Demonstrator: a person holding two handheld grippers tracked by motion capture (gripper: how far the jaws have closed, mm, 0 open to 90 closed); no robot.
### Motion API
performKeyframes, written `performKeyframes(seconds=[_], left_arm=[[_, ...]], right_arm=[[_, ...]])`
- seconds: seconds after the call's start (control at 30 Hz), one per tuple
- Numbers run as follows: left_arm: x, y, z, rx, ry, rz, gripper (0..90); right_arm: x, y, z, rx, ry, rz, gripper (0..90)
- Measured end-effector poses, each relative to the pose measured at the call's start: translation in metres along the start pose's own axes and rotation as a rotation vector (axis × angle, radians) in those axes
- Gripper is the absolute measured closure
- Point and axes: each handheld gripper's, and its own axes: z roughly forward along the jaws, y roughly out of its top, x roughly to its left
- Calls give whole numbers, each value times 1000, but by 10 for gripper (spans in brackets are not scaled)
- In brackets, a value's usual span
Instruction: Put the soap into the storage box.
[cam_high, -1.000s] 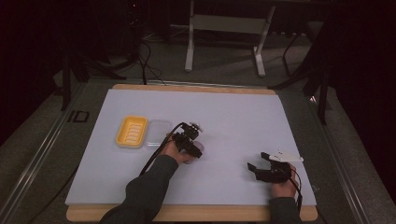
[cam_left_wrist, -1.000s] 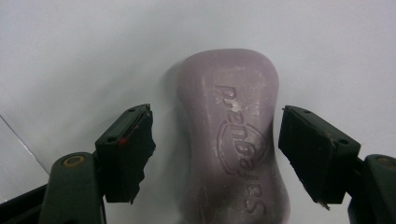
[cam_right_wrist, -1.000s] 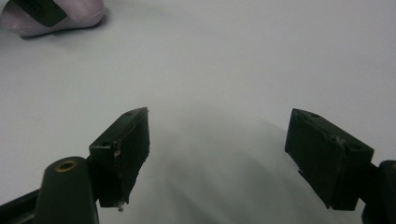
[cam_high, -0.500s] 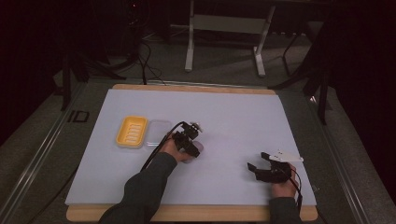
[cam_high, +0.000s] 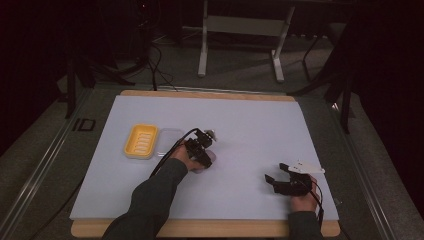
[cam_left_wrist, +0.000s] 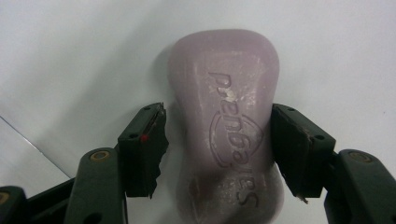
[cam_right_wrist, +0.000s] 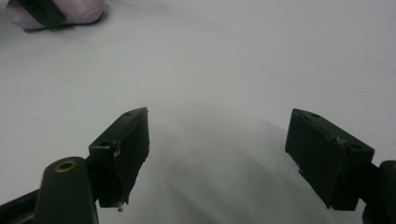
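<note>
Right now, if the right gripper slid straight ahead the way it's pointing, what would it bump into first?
Probably nothing nearby: the right gripper faces bare white table. The purple soap lies off to one side, likely missed.

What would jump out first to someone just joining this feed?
The pale purple soap bar with embossed lettering lies on the white table, straddled by the left gripper: one jaw touches its side, the other stands slightly off. Left of it sits the bright yellow soap dish with a clear lid beside it. The right gripper hovers open near the table's front right.
</note>
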Motion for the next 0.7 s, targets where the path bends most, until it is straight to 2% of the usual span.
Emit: performKeyframes(seconds=[0.2,0.4,0.47,0.5,0.7], left_arm=[[1,3,2,34,-11,11,387],[-3,8,3,81,18,55,410],[-3,8,3,81,18,55,415],[-4,10,4,98,32,64,431],[-3,14,4,120,33,66,458]], right_arm=[[0,0,0,1,0,0,214],[0,0,0,1,0,0,215],[0,0,0,2,0,0,215],[0,0,0,2,0,-1,214],[0,0,1,5,1,-1,215]])
